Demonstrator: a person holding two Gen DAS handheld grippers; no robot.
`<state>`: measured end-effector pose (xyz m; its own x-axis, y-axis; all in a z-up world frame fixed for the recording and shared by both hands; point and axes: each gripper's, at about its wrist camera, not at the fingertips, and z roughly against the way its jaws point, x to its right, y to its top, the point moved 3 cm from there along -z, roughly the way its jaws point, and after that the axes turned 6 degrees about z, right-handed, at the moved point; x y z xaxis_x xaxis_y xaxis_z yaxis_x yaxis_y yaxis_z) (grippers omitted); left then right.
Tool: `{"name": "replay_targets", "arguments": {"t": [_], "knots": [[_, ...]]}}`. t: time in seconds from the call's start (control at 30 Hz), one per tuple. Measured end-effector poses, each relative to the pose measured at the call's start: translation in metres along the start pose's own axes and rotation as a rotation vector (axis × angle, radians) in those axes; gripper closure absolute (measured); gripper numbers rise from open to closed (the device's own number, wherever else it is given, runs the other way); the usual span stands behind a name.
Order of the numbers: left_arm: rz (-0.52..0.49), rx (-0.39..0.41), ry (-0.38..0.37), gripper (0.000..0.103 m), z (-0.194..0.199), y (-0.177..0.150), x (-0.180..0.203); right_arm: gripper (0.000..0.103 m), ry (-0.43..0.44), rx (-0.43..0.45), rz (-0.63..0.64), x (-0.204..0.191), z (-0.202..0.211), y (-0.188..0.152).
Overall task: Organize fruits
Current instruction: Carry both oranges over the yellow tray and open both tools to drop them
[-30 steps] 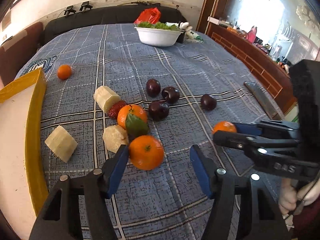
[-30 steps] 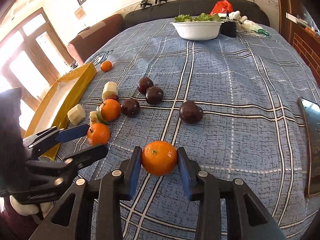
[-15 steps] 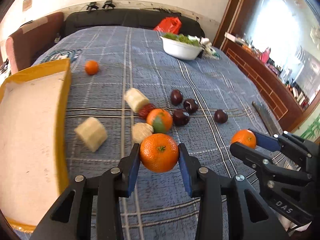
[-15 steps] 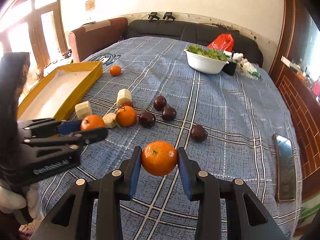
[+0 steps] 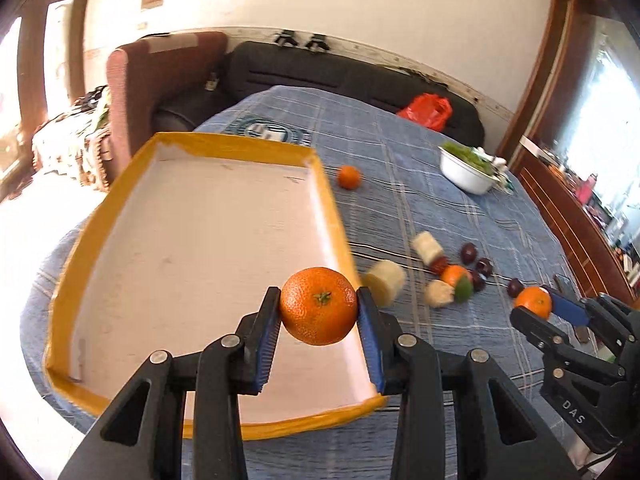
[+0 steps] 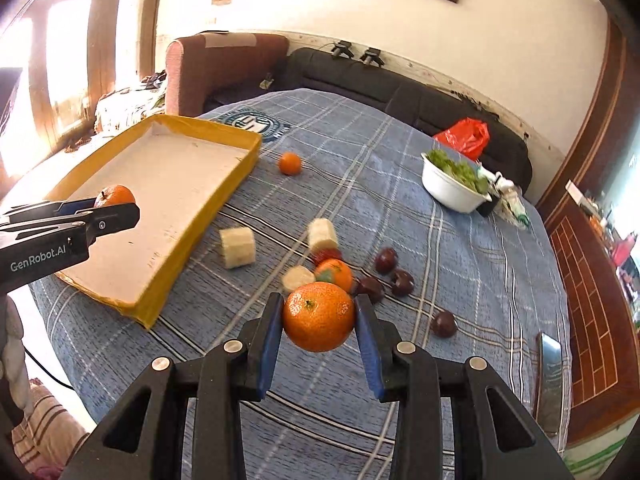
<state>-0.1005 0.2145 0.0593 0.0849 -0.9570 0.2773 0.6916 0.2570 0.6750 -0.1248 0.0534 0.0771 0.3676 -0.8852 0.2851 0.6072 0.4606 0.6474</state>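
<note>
Left hand-held gripper (image 5: pixel 318 312) grips a round orange tangerine (image 5: pixel 318 306) above the near corner of the yellow-walled, white-floored tray (image 5: pixel 192 240). Right hand-held gripper (image 6: pixel 318 322) clamps a second tangerine (image 6: pixel 319 317) over the counter (image 6: pixel 400 200). Advice: lower inside the walls, then release gently.

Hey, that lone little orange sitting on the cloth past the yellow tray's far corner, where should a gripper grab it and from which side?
Grip the lone orange across its widest middle, coming down from above. It is round and sits alone on the tablecloth, clear of the yellow tray, so the fingers probably fit either side.
</note>
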Motion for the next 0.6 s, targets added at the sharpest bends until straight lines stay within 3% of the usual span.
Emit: {"name": "replay_targets", "arguments": {"t": [0.6], "knots": [[0.100,0.039,0.133,0.067,-0.004,0.003,-0.089,0.063,0.022,0.013,0.204,-0.108,-0.022,0.058]]}}
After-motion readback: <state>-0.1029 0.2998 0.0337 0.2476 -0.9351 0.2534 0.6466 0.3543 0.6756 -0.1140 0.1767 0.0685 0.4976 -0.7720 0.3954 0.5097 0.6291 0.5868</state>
